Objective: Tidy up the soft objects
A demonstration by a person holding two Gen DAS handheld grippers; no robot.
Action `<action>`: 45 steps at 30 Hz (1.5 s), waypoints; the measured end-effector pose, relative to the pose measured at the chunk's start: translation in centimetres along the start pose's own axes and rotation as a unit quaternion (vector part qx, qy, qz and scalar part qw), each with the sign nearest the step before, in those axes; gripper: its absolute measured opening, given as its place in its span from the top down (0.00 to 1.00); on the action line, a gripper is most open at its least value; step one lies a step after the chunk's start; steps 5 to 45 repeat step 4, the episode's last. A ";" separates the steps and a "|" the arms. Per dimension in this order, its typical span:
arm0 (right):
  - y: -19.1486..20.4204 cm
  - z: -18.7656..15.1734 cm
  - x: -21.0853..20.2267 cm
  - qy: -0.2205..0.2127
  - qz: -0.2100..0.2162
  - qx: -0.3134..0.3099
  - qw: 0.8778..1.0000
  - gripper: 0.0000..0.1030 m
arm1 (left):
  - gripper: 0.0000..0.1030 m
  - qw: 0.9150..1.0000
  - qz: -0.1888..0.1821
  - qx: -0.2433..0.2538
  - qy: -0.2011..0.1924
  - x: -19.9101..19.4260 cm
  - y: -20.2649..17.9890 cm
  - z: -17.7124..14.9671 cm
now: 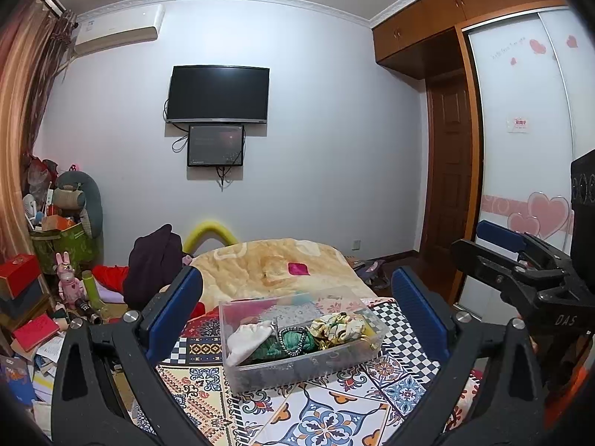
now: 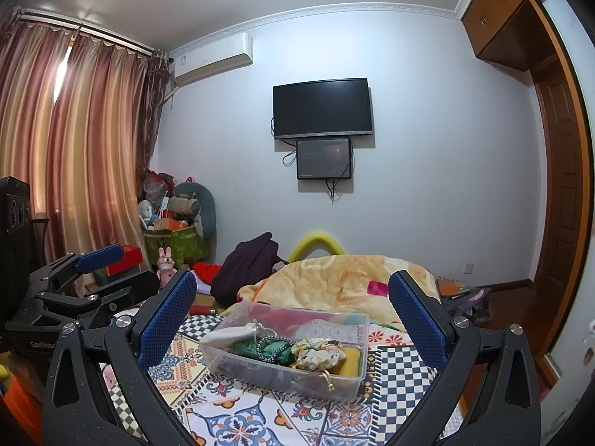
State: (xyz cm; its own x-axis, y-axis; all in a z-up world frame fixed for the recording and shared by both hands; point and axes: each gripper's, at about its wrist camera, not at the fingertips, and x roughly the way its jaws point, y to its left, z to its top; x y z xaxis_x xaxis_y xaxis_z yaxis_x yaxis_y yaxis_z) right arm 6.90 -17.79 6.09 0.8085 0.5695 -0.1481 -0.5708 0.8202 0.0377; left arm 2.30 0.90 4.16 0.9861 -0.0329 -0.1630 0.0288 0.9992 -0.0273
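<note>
A bedroom: a patterned bedspread carries a clear plastic box of soft things. Left gripper and right gripper both gape, empty, above it. Best approach: descend straight onto one item, likely the floral scrunchie. Only the right view shows the curtains.

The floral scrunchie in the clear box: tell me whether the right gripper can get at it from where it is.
Probably yes. The floral scrunchie lies on top in the open-topped clear box, ahead of the open right gripper. Nothing covers it; the green beaded item touches its left side.
</note>
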 end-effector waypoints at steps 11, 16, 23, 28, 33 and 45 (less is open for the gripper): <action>0.1 0.0 0.0 0.000 -0.001 0.000 1.000 0.00 | 0.00 1.000 0.000 -0.003 0.005 0.1 0.1 0.1; 0.1 0.0 0.0 0.000 -0.001 0.000 1.000 0.00 | 0.00 1.000 0.000 -0.003 0.005 0.1 0.1 0.1; 0.1 0.0 0.0 0.000 -0.001 0.000 1.000 0.00 | 0.00 1.000 0.000 -0.003 0.005 0.1 0.1 0.1; 0.1 0.0 0.0 0.000 -0.001 0.000 1.000 0.00 | 0.00 1.000 0.000 -0.003 0.005 0.1 0.1 0.1; 0.1 0.0 0.0 0.000 -0.001 0.000 1.000 0.00 | 0.00 1.000 0.000 -0.003 0.005 0.1 0.1 0.1; 0.1 0.0 0.0 0.000 -0.001 0.000 1.000 0.00 | 0.00 1.000 0.000 -0.003 0.005 0.1 0.1 0.1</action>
